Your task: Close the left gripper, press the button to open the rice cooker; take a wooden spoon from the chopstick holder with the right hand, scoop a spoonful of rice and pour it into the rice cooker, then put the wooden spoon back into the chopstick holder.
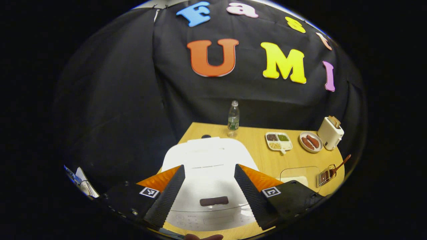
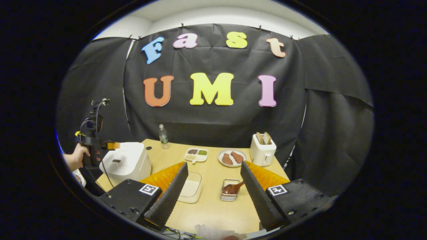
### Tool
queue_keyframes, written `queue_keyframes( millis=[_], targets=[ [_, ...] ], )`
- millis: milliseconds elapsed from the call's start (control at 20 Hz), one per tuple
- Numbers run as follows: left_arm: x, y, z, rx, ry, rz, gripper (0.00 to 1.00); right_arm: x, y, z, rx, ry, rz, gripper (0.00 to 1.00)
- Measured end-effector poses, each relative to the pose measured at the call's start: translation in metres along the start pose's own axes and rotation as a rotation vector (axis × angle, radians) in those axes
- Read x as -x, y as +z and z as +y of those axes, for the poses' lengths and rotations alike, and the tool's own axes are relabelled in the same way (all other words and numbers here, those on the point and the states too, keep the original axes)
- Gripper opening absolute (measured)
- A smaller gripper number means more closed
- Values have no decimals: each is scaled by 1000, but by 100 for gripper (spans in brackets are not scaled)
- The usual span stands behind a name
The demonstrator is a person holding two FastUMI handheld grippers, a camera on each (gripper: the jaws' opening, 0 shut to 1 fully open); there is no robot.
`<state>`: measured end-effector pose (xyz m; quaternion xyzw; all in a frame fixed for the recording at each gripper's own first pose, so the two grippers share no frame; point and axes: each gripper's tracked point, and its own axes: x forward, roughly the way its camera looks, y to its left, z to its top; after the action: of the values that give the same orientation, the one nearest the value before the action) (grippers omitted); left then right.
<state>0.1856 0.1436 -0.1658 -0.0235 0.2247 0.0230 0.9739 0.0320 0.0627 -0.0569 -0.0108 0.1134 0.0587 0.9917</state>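
Table (image 2: 213, 206) carries everything, so largest first: rice cooker (image 1: 208, 166) sits at its left end, lid down, directly under the left gripper (image 1: 209, 185), whose jaws are spread wide with the dark release button (image 1: 214, 201) framed between them on the cooker's front face. Step in hand, as I read it: nothing started yet, so bring those fingers together first, then press the button with the joined tip; pushing with spread fingers would likely straddle it and miss. Come straight down onto the button centre, since an off-axis push could slide the cooker on the wood. From the right gripper view the left tool and the hand (image 2: 76, 158) holding it hang just above the cooker. Right gripper (image 2: 213, 188) is also spread, empty, parked over the near edge. Ahead of it: clear rice container (image 2: 190, 188), then the wire chopstick holder (image 2: 230, 193) just beside it with the wooden spoon (image 2: 232, 189) lying in it, bowl toward the camera. Leave the right side idle until the lid pops.
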Motion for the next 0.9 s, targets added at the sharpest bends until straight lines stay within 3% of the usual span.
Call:
queue_keyframes(
  millis=[150, 350, 550, 900],
  targets=[
    [55, 61, -20, 0, -26, -218, 96, 3, 27, -2, -3, -29, -75, 100],
    [127, 107, -42, 28, -61, -396, 96, 10, 55, -1, -1, -52, -153, 100],
    [176, 121, -60, 60, -107, -465, 96, 18, 73, 0, 5, -64, -210, 100],
    [228, 116, -77, 21, -111, -514, 94, 26, 76, 12, 12, -38, -223, 100]
  ],
)
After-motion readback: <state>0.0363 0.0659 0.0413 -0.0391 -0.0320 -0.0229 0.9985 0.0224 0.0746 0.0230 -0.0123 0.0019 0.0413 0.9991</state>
